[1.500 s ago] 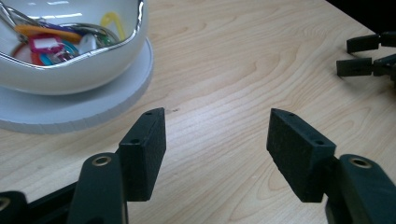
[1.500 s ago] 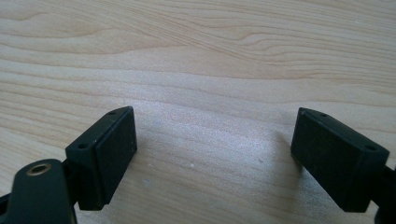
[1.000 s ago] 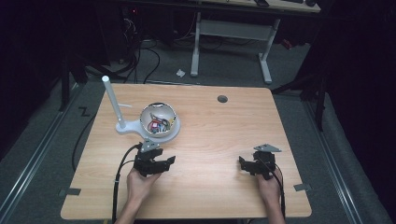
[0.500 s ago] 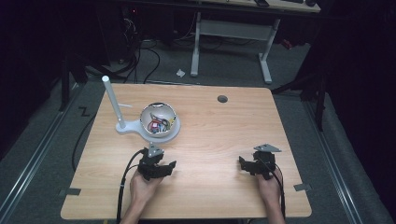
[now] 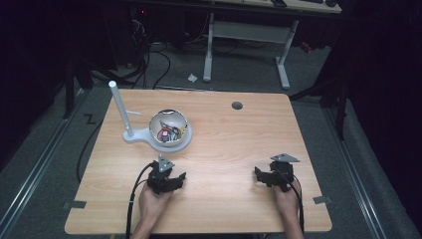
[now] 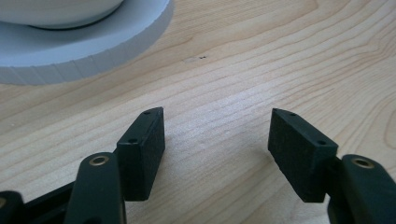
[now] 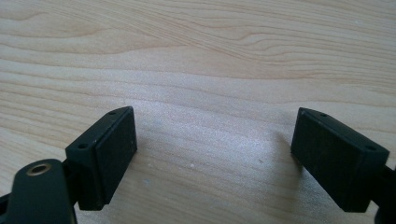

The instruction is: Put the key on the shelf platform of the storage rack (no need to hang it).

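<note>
The left tongs (image 5: 171, 178) have drawn back toward the lower edge of the frame, away from the white bowl (image 5: 169, 128) on its stand, which sits left of centre on the surface (image 5: 239, 144). Both they and the right tongs (image 5: 263, 175) are released and empty, low over the wood. Judging by this, the reach for the bowl's colourful contents has not begun.

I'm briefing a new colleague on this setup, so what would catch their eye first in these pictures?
First the white bowl of small colourful items, left of centre on the wooden table, seated on a white stand with an upright post. Next, the two hand-held grippers near the table's front edge: the left gripper just in front of the bowl, the right gripper over bare wood, both with fingers spread and holding nothing.
</note>
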The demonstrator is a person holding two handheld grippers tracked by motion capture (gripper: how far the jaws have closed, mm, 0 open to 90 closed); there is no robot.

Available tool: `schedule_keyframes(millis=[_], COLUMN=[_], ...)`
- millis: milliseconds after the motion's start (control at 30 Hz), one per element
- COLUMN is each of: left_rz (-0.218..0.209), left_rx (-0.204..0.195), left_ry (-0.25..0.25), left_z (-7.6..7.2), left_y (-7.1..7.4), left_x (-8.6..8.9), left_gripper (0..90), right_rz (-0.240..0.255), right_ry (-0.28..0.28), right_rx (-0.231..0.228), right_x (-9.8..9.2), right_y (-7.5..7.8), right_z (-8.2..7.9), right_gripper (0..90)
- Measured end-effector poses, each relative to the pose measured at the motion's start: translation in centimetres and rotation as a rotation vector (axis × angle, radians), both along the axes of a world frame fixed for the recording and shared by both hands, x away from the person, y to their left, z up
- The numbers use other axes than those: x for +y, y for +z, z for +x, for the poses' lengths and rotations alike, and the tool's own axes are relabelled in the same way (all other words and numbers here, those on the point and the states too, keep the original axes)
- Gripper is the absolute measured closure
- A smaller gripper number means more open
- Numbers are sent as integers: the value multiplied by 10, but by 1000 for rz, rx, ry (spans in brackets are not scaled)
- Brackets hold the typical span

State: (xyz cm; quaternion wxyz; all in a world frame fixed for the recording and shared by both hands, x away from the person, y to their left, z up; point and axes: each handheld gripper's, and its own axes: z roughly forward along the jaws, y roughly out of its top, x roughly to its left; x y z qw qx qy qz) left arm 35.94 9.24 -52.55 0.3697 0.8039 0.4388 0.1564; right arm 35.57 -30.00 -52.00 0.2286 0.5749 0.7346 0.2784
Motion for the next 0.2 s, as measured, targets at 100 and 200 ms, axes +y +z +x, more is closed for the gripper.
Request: schedule_keyframes(millis=[100, 200], left_rz=[33, 30], left_rx=[-14, -8], left_ry=[-2, -4], left_z=[-1, -1], left_y=[0, 0], left_x=[-3, -3], left_gripper=[359, 344], right_rz=[0, 0], right_ry=[0, 0], right_rx=[0, 0], right_x=[0, 0], right_y=[0, 0], right_z=[0, 0], right_gripper=[143, 143])
